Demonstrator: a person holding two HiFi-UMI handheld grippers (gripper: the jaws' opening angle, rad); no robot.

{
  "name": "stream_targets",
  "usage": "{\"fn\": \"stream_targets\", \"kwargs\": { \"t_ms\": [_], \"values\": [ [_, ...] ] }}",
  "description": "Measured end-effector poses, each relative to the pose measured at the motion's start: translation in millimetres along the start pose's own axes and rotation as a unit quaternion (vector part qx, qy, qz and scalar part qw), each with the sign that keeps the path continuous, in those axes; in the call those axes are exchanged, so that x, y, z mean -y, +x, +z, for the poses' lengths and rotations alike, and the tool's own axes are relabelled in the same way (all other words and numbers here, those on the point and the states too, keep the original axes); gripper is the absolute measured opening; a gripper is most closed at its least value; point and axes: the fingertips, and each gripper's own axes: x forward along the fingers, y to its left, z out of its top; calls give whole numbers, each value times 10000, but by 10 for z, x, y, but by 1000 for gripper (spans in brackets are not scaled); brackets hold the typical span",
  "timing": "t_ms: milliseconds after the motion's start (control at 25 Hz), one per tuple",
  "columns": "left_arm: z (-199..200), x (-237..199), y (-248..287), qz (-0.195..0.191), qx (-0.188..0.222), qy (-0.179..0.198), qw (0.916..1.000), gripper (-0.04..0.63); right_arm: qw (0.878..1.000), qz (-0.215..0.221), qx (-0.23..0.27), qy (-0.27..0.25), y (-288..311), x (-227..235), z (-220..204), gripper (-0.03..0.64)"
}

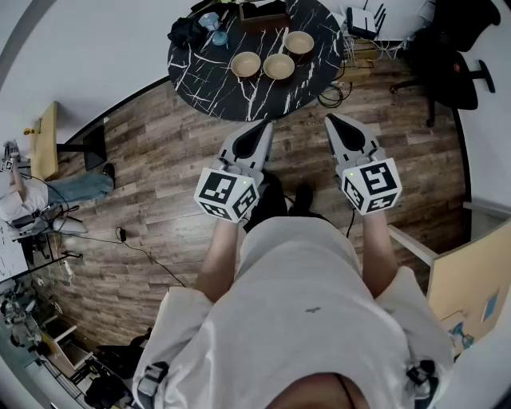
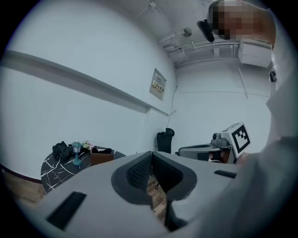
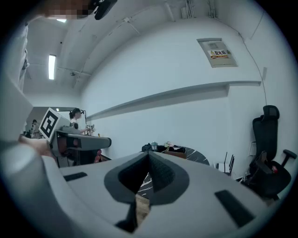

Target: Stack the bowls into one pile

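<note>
Three tan bowls stand apart on the round black marble table (image 1: 231, 96): one at the left (image 1: 246, 64), one in the middle (image 1: 279, 66) and one at the back right (image 1: 299, 42). My left gripper (image 1: 267, 125) and right gripper (image 1: 329, 119) are held level over the wooden floor, short of the table's near edge, both shut with nothing between the jaws. In the left gripper view the shut tips (image 2: 151, 154) point past the table (image 2: 56, 169). In the right gripper view the shut tips (image 3: 148, 154) point toward the table (image 3: 193, 155). The bowls are hidden in both gripper views.
At the table's back stand a brown box (image 1: 263, 16), a dark bundle (image 1: 186, 32) and a small blue lamp (image 1: 217, 35). A black office chair (image 1: 451, 68) is at the right, cables (image 1: 335, 92) lie by the table, and another person (image 1: 48, 192) sits at the far left.
</note>
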Motion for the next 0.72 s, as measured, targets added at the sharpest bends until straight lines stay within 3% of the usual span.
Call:
{"fn": "stream_targets", "kwargs": {
  "t_ms": [520, 720],
  "values": [
    [-182, 241, 69, -64, -301, 367, 9989, 6, 9995, 241, -205, -67, -140, -104, -203, 3],
    [-228, 190, 131, -56, -358, 344, 9987, 6, 9993, 242, -188, 224, -57, -55, -228, 3]
  ]
}}
